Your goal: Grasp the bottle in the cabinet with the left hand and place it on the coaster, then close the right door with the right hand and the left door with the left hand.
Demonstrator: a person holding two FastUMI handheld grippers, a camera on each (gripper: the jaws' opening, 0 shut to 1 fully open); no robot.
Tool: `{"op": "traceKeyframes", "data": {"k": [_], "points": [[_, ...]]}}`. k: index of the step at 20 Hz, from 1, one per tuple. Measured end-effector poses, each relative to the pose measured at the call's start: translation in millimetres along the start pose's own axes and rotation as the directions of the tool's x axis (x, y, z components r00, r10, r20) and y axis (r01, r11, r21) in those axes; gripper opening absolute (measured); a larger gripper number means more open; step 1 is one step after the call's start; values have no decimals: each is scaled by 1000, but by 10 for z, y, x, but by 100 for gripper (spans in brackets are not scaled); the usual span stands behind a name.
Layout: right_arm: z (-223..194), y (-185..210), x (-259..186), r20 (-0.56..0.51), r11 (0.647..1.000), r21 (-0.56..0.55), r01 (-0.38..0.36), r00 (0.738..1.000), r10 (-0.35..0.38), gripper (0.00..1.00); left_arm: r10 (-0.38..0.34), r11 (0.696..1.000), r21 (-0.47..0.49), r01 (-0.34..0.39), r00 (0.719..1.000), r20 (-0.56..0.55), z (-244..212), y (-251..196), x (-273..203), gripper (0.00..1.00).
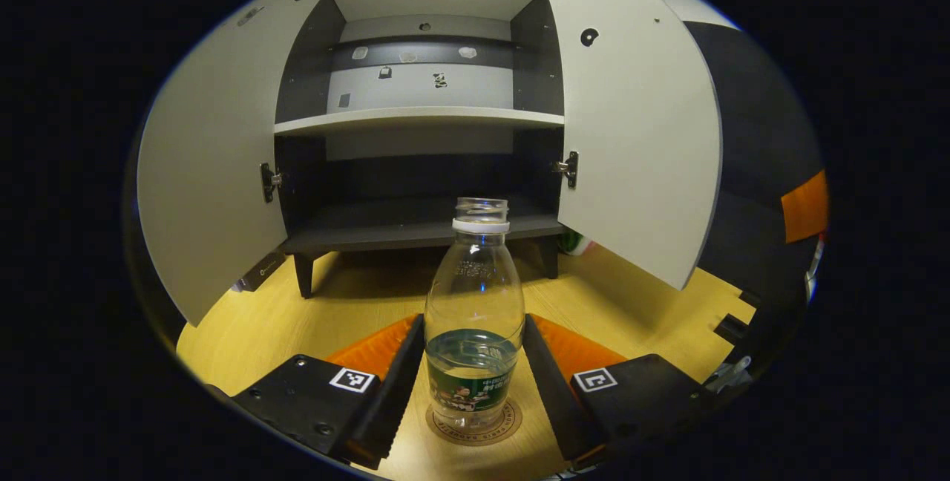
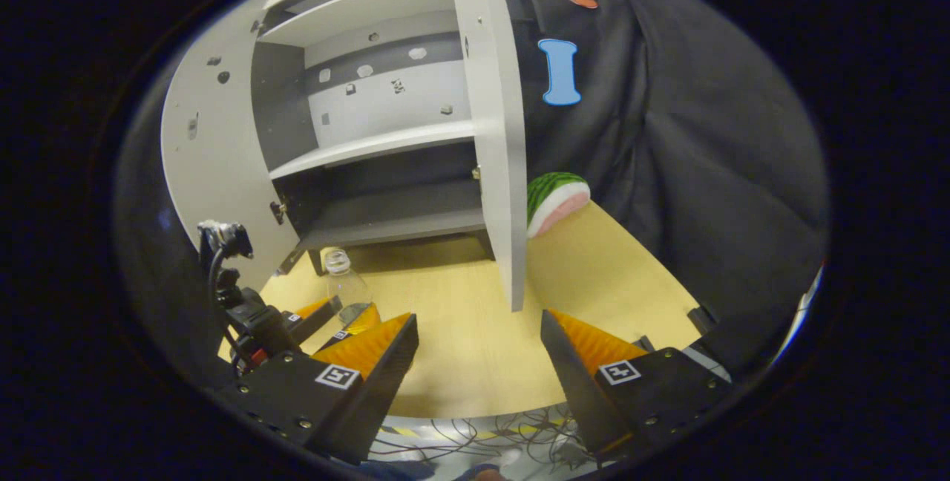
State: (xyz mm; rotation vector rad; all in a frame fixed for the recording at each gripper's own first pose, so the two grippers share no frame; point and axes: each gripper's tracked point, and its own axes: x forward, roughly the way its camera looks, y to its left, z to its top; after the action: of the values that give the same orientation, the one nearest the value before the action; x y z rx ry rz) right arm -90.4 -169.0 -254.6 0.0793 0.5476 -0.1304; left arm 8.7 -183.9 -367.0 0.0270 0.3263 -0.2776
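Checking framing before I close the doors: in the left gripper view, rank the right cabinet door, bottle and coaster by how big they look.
1. Right cabinet door, by far the largest.
2. Bottle; it stands close to the camera between the left gripper fingers, which inflates it.
3. Coaster, mostly hidden under the bottle.

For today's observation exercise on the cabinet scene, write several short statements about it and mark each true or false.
1. The bottle stands upright on the coaster. True.
2. The bottle has its cap on. False: its mouth is open.
3. Both cabinet doors, left door and right door, are open. True.
4. The right tool grips the right door. False: it is open, holding nothing.
5. A watermelon slice lies on the table beside the cabinet. True.
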Motion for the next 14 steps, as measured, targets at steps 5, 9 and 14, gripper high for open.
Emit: {"op": "traceKeyframes", "data": {"k": [5,9,14], "points": [[-162,-16,29,-47,1000,-1,-6,999,6,100,21,1000,-18,-21,1000,8,-15,23,23,82],[-159,28,78,-55,1000,-1,-17,998,16,100,47,997,-58,-48,999,-13,-58,59,-91,83],[-238,32,93,-73,1000,17,-22,997,23,98,62,997,-49,-63,998,-24,-108,18,-241,82]]}}
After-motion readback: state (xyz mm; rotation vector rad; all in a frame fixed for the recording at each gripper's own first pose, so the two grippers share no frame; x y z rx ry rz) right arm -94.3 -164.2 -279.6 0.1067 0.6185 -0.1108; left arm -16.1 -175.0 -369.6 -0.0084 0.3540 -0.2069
